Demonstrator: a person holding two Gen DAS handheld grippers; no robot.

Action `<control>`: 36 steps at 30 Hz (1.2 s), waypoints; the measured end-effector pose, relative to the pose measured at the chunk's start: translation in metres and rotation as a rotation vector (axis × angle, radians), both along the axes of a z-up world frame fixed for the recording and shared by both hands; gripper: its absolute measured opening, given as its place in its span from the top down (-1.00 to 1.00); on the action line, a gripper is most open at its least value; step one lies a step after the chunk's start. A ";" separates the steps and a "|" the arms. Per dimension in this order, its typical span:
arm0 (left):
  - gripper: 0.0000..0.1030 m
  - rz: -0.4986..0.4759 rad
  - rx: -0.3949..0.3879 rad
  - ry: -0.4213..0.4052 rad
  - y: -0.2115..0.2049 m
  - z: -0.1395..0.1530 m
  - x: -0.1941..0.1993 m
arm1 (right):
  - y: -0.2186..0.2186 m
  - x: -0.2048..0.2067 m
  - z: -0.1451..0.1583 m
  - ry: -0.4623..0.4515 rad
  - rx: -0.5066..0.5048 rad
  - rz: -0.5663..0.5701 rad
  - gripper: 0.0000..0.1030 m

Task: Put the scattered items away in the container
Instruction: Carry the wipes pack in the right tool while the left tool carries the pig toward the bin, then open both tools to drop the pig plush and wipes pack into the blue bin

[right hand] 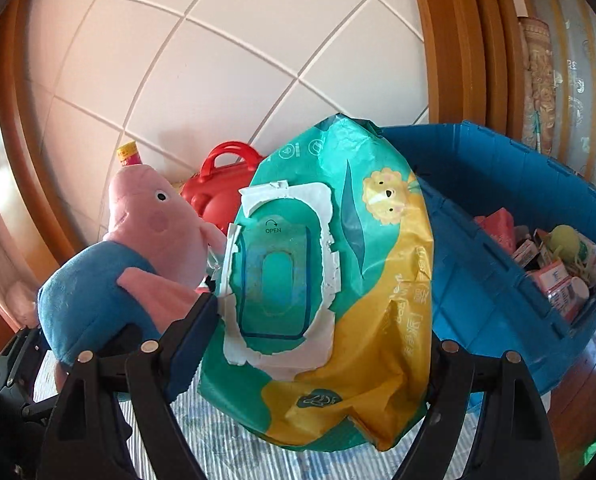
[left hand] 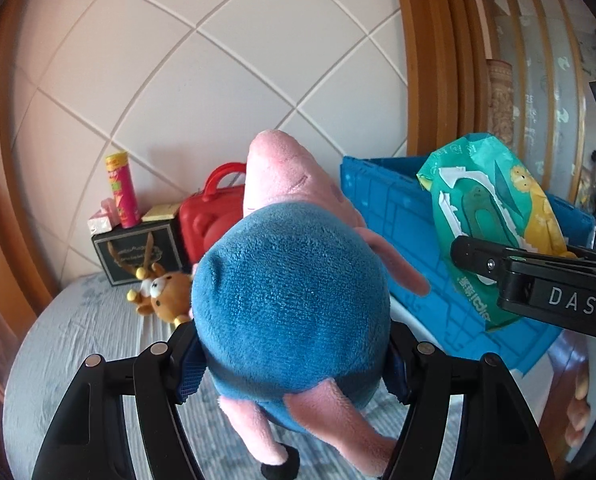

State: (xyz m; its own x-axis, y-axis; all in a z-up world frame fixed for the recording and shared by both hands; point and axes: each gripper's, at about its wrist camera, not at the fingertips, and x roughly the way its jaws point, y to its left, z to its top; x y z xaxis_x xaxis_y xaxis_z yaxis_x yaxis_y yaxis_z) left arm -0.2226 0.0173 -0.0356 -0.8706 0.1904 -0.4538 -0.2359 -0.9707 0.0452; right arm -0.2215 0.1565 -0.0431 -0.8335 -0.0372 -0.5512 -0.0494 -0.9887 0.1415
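"OPEN", with a curved arrow above it, is printed on the resealable flap of the crinkled green-and-yellow plastic wipes pack (right hand: 330, 280). "DAS" stands in pale letters on the black body of the right gripper (left hand: 570, 300). Other print is unreadable.

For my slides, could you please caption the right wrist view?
Right tool holding a green-and-yellow wet-wipes pack beside the blue crate, with the pink pig plush at left.
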 end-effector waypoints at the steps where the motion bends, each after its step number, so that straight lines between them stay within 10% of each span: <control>1: -0.37 -0.009 0.005 0.013 0.015 0.004 -0.001 | 0.013 0.000 0.005 0.012 0.004 -0.008 -0.61; 18: -0.42 -0.106 0.012 0.065 0.318 0.060 -0.021 | 0.292 -0.040 0.026 0.028 0.092 -0.098 -0.61; 29: -0.61 -0.050 -0.073 0.003 0.354 0.040 -0.039 | 0.347 -0.057 -0.001 -0.011 0.015 -0.065 -0.65; 36: -0.75 -0.036 -0.037 -0.073 0.342 0.033 -0.049 | 0.355 -0.065 -0.008 0.002 -0.033 -0.053 -1.00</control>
State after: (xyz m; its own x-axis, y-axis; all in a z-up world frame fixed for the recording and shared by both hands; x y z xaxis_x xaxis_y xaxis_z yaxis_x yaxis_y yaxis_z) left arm -0.2717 0.3592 -0.0029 -0.8279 0.2033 -0.5228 -0.2750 -0.9594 0.0625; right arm -0.2862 0.5114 -0.0508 -0.8358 -0.0113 -0.5489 -0.1014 -0.9794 0.1746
